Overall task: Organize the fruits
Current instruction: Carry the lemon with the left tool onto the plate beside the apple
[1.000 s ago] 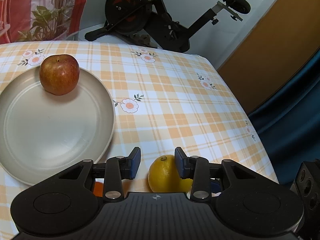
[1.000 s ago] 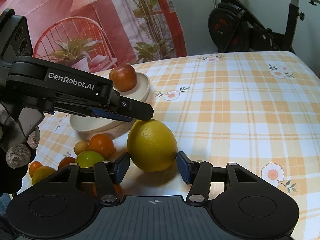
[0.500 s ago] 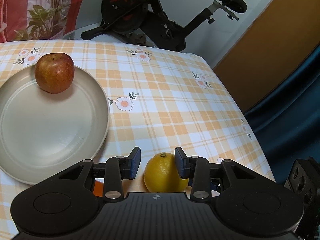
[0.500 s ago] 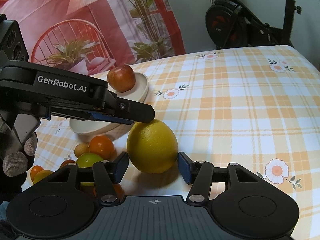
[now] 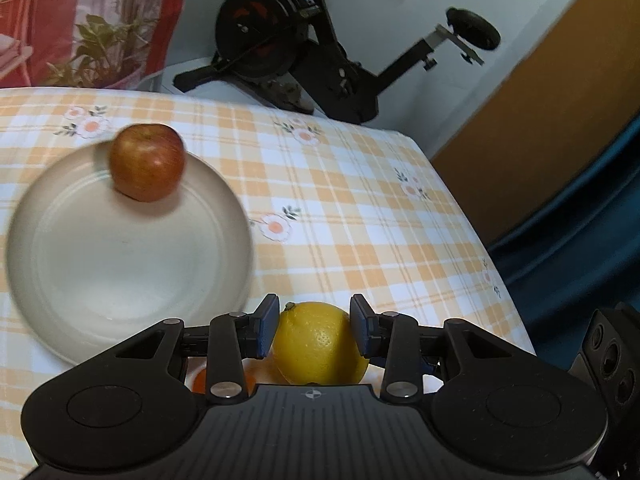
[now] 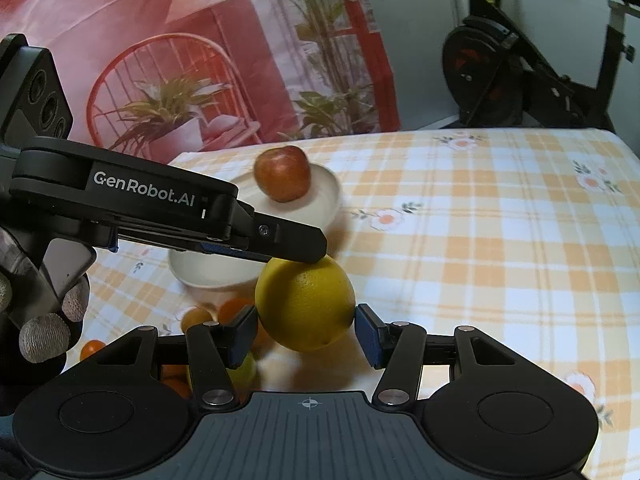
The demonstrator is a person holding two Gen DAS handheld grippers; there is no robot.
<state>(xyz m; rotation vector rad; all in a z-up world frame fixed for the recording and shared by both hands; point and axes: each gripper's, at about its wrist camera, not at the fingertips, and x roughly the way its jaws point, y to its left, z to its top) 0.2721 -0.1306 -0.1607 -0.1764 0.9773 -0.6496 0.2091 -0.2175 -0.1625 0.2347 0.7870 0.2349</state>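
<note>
Right tongs (image 6: 306, 334) clamped on the lemon (image 6: 306, 304), pads pressed to both its sides, fruit lifted just off the checked table (image 6: 500, 240). Left tongs (image 5: 314, 326) narrow, straddling the lemon's (image 5: 318, 342) top from above; in the right view, fingers (image 6: 294, 242) resting across its crown, though actual squeeze hard to judge. Beyond, a red apple (image 5: 146, 162) sitting on the far side of a cream plate (image 5: 100, 280). Small oranges (image 6: 196, 318) clustered on the cloth near the plate's base. Exercise bike (image 5: 304, 48) behind the table.
</note>
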